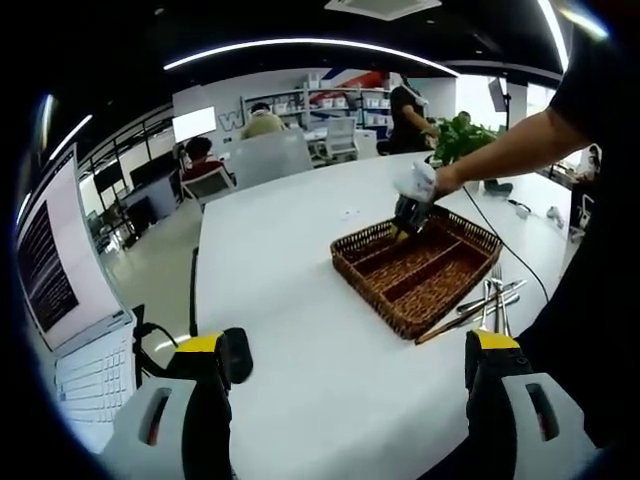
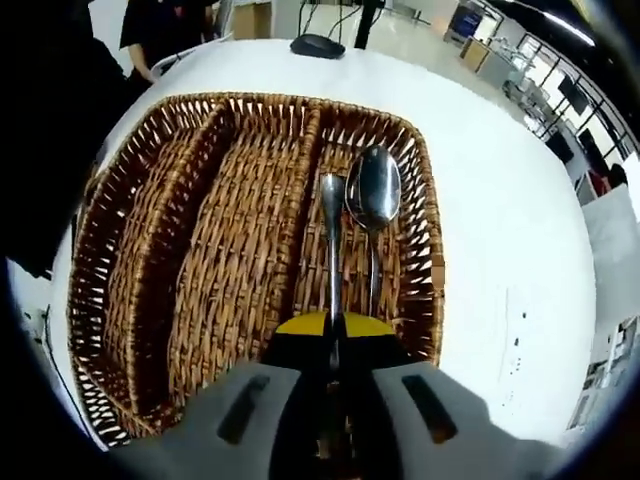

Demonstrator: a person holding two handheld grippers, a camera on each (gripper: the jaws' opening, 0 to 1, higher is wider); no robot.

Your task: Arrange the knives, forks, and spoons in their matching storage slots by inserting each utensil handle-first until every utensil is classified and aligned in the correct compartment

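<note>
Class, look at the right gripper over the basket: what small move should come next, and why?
Probably lower the right gripper slightly and open it. It is shut on a spoon already lined up along the wicker basket's rightmost compartment, beside another spoon lying there.

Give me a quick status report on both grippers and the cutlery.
Left gripper open, idle above table. Right gripper shut on spoon, over basket end slot beside another spoon. Loose utensils wait outside.

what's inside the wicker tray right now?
Right gripper view: the wicker tray has three slots. One spoon lies in the rightmost; the right gripper holds a second utensil there, its handle hidden between the jaws. Other two slots look empty.
</note>
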